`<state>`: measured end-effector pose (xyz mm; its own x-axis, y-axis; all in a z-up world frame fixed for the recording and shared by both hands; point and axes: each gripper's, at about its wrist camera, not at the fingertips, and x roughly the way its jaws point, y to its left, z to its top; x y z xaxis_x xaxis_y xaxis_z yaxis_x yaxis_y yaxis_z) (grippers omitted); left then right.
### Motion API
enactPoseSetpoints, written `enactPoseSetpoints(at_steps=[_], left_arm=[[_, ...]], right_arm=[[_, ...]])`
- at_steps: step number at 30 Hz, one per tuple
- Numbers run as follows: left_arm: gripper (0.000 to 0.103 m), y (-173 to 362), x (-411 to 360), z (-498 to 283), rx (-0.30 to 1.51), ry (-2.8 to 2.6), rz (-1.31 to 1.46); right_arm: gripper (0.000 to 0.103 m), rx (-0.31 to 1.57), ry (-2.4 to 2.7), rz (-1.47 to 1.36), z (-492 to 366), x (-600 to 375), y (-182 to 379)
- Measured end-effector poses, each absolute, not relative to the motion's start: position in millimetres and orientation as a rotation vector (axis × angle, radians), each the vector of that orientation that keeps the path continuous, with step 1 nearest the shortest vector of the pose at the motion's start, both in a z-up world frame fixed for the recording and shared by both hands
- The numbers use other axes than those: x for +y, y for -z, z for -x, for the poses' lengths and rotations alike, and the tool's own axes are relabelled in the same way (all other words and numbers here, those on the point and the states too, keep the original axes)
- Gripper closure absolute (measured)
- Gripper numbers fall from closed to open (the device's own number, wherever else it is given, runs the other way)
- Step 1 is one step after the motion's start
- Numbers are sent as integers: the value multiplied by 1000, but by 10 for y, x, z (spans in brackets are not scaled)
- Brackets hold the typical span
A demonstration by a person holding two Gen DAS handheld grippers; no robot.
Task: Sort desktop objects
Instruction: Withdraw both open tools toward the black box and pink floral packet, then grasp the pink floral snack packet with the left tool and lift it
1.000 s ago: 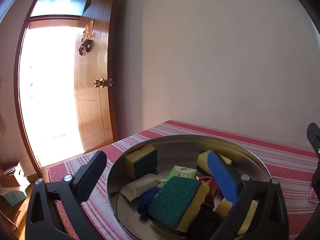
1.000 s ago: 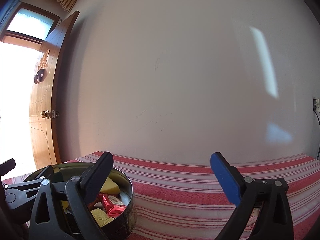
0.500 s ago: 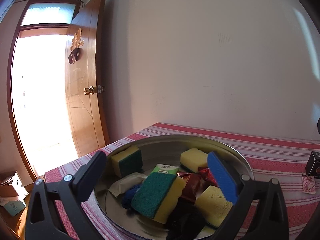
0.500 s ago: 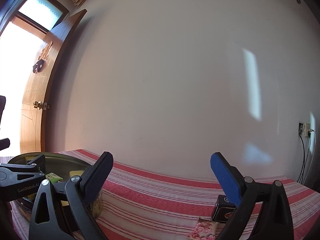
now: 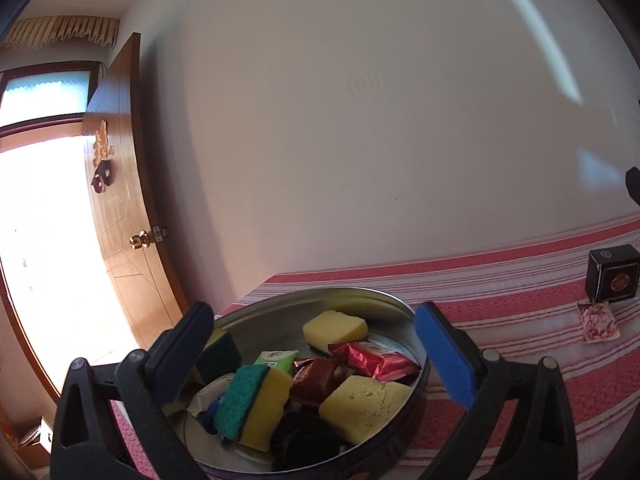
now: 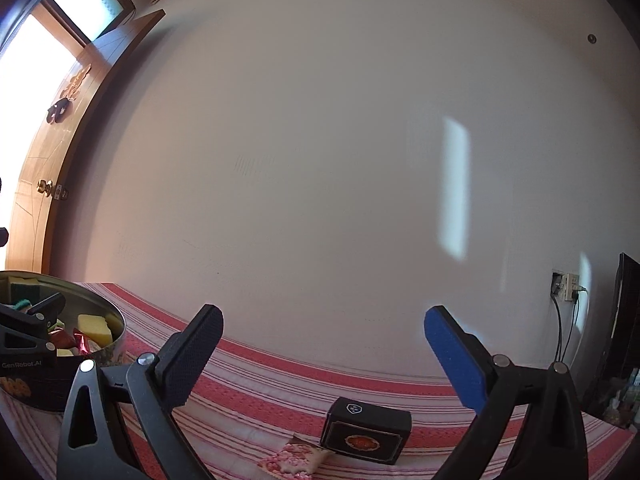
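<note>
A round metal tin (image 5: 360, 294) on the red striped tablecloth holds several yellow and green sponges (image 5: 252, 404), red snack packets (image 5: 372, 358) and a green packet (image 5: 276, 360). My left gripper (image 5: 316, 344) is open and empty, hovering over the tin. A black box (image 6: 368, 434) and a pink snack packet (image 6: 294, 456) lie on the cloth to the right; both also show in the left wrist view, the box (image 5: 612, 276) and the packet (image 5: 598, 322). My right gripper (image 6: 324, 354) is open and empty, above and behind the box. The tin shows at the left (image 6: 116, 320).
A white wall runs behind the table. A wooden door (image 5: 120, 216) stands open at the left beside a bright doorway. A wall socket with cables (image 6: 566, 286) and a dark screen edge (image 6: 624, 320) are at the far right.
Both grippers have swung to the right. The tin has slid left in both views, and the black box and pink packet have come into view. Both grippers stayed open.
</note>
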<state>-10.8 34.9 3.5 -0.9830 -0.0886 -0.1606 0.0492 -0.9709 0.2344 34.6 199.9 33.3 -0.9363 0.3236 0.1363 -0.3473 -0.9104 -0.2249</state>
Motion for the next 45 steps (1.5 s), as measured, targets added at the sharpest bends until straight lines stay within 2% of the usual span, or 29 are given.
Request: enactPoseSetpoints(at_steps=[2, 6, 13, 22, 28, 37, 39, 45], left_arm=[[1, -33, 474, 113, -392, 3069, -268], [1, -32, 678, 178, -322, 3189, -360], [1, 12, 1018, 279, -316, 3274, -492], [1, 109, 1392, 346, -414, 3314, -619], [1, 163, 1834, 350, -591, 3388, -680], [5, 388, 2581, 643, -748, 3391, -1083], [9, 452, 2694, 710, -794, 3354, -1166], [9, 622, 2801, 946, -769, 3240, -1426]], right_arm=[[1, -340, -2761, -129, -375, 2084, -329], [1, -341, -2722, -138, -434, 2227, -321], [1, -318, -2661, -95, -533, 2600, -335], [1, -223, -2611, -61, -568, 3007, -352], [1, -143, -2576, 11, -523, 3213, -345], [1, -72, -2546, 35, -517, 3360, -355], [1, -20, -2546, 49, -514, 3438, -352], [1, 187, -2609, 100, -518, 3648, -308]])
